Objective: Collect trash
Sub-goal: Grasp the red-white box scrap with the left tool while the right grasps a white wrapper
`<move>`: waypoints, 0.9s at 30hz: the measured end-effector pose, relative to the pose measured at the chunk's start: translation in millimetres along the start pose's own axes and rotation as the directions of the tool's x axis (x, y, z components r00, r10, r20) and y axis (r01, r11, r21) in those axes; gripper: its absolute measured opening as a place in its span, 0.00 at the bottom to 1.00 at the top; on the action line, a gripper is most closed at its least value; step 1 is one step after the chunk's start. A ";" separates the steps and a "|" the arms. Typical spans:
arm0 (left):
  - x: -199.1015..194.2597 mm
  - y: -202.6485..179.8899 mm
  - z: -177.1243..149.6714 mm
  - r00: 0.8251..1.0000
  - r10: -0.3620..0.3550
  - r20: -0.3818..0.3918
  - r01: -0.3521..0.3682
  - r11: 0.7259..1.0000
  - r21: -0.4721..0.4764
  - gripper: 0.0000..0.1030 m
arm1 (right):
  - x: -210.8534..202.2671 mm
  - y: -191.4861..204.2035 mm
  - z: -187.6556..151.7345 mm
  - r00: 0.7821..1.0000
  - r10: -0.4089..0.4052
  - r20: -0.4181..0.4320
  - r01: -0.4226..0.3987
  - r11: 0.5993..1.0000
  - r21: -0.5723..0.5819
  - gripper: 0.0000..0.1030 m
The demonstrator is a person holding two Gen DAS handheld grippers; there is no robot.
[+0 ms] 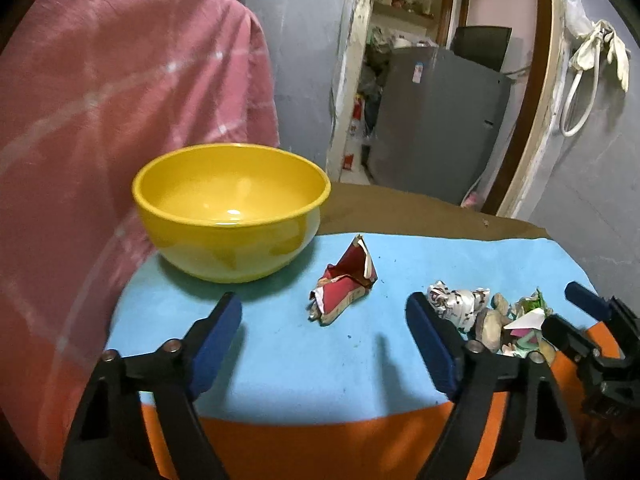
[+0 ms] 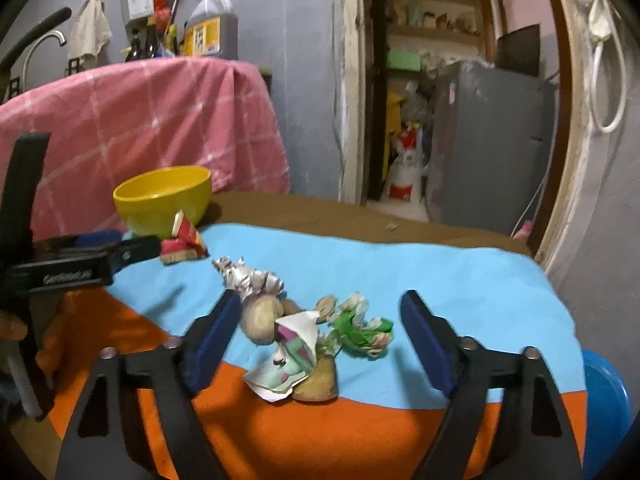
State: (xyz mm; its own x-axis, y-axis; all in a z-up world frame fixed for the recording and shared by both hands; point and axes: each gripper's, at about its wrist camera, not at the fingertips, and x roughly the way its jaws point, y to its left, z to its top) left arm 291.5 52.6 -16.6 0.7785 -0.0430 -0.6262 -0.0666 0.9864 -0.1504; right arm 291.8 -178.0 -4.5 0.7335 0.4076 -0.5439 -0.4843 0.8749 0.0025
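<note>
A yellow bowl stands empty on the blue cloth; it also shows in the right wrist view. A crumpled red wrapper lies right of the bowl, ahead of my open, empty left gripper. A pile of trash lies further right: a silver foil wrapper, a white folded paper, a green wrapper and brown peels. My right gripper is open, its jaws standing either side of this pile.
A pink checked cloth hangs behind the bowl. The table's brown far edge faces a doorway with a grey fridge. An orange cloth covers the near edge. A blue tub sits low right.
</note>
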 end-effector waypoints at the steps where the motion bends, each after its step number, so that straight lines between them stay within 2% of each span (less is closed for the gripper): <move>1: 2.8 -0.3 1.0 1.000 -0.004 -0.012 0.004 1.000 -0.003 0.70 | 2.9 0.4 0.0 1.000 0.005 -0.017 -0.005 1.000 -0.002 0.70; 7: 17.6 0.4 3.2 0.996 -0.037 -0.078 0.036 0.999 -0.014 0.53 | 21.6 1.1 0.9 0.992 0.048 -0.118 -0.049 0.999 -0.001 0.50; 10: 20.2 1.0 5.2 0.995 -0.047 -0.094 0.046 0.999 -0.013 0.43 | 25.9 0.9 0.7 0.989 0.058 -0.139 -0.058 0.998 0.004 0.41; 13: 21.4 1.6 5.1 0.993 -0.048 -0.104 0.047 0.999 -0.016 0.35 | 26.1 4.5 -0.9 0.987 0.060 -0.147 -0.062 0.998 -0.012 0.36; 18: 21.6 4.9 5.2 0.993 -0.053 -0.108 0.049 0.998 -0.043 0.23 | 23.9 8.6 -3.9 0.986 0.067 -0.150 -0.073 0.997 -0.038 0.35; 20: 21.7 7.9 4.6 0.992 -0.057 -0.109 0.051 0.997 -0.058 0.18 | 23.7 9.0 -4.9 0.985 0.075 -0.155 -0.082 0.996 -0.041 0.30; 22: 20.3 10.2 3.6 0.992 -0.065 -0.107 0.058 0.996 -0.067 0.17 | 24.3 9.7 -6.9 0.982 0.084 -0.168 -0.093 0.995 -0.044 0.23; 27: 18.1 10.4 3.5 0.992 -0.073 -0.100 0.067 0.996 -0.064 0.12 | 27.3 16.0 -13.1 0.976 0.091 -0.199 -0.105 0.992 -0.063 0.15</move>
State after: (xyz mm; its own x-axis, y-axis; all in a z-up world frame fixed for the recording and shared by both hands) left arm 307.1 62.7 -26.8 0.7152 -0.1307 -0.6866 -0.0543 0.9690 -0.2410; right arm 297.8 -156.3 -30.3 0.5770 0.4254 -0.6972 -0.5883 0.8087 0.0066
